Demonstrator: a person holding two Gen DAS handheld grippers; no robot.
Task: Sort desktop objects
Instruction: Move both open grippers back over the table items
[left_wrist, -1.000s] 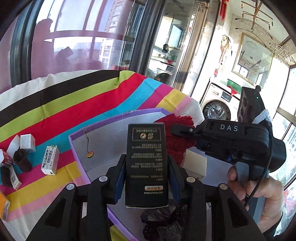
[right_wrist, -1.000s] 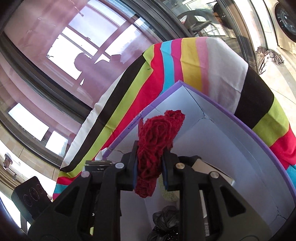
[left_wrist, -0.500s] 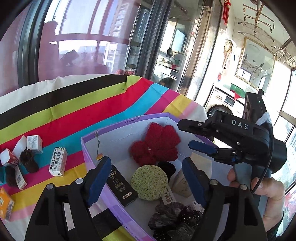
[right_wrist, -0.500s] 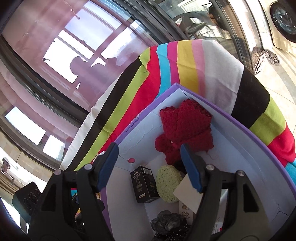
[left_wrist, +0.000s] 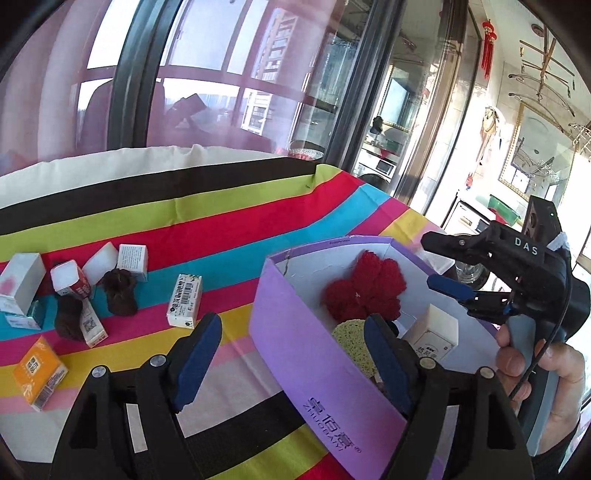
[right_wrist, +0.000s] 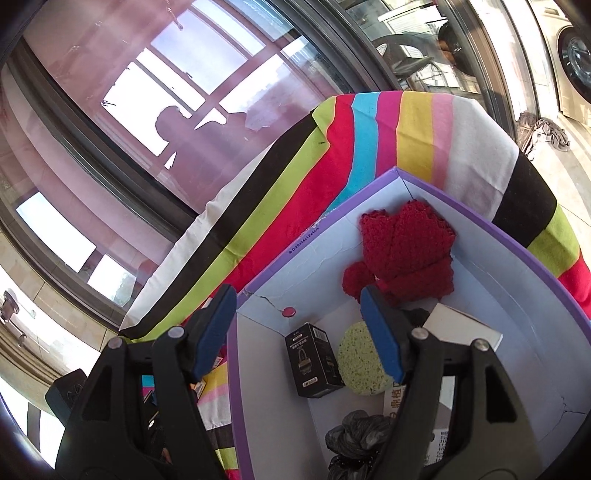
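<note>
gaping wide and empty, left tongs (left_wrist: 291, 354), right tongs (right_wrist: 299, 332), straddling purple box (left_wrist: 317, 365) wall

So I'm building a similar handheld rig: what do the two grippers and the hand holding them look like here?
Both grippers are matte black plastic with angular, strutted fingers, blue pads and silver screws. The left gripper has a pale tape strip on one finger. The right gripper bears white "DAS" lettering, a grey-blue handle, a thin black cable and a black box with a green light behind. The bare right hand shows no sleeve.
</note>
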